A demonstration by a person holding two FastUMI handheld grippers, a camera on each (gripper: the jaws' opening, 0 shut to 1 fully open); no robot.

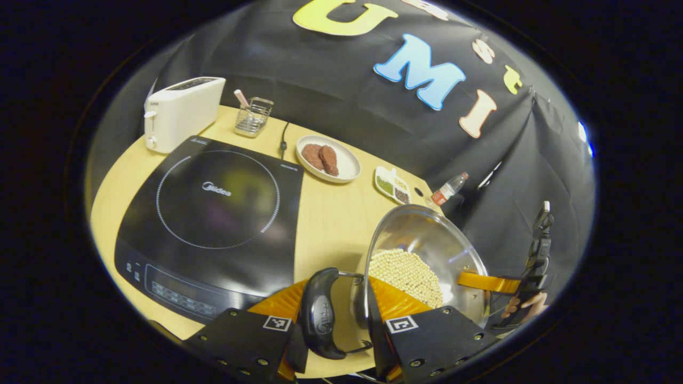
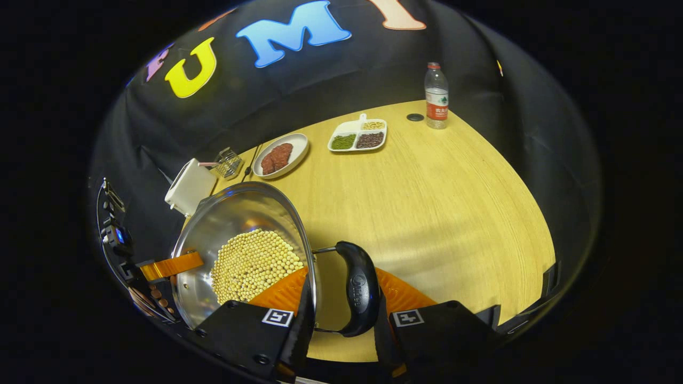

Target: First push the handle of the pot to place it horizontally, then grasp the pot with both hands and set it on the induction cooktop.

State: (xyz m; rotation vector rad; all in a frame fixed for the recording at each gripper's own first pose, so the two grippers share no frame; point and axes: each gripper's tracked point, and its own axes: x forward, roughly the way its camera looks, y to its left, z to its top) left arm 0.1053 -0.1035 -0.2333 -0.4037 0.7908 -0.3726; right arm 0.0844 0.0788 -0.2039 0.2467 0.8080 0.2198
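I'm clamping left gripper (image 1: pixel 339 325) and right gripper (image 2: pixel 341 320) on the pot's (image 1: pixel 427 250) black side handles | pot lifting right of cooktop (image 1: pixel 213 213) | bean-laden, heavy, slippery steel; I'm keeping it level.

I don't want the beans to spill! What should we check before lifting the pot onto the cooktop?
1. Cooktop top is bare: ok.
2. Left gripper straddles one handle and the rim of the pot: ok.
3. Right gripper straddles the other handle and the rim: ok.
4. Both grippers squeeze tight enough to lift: cannot tell.
5. Beans sit well below the rim: ok.
6. Table between pot and cooktop has nothing in the way: ok.
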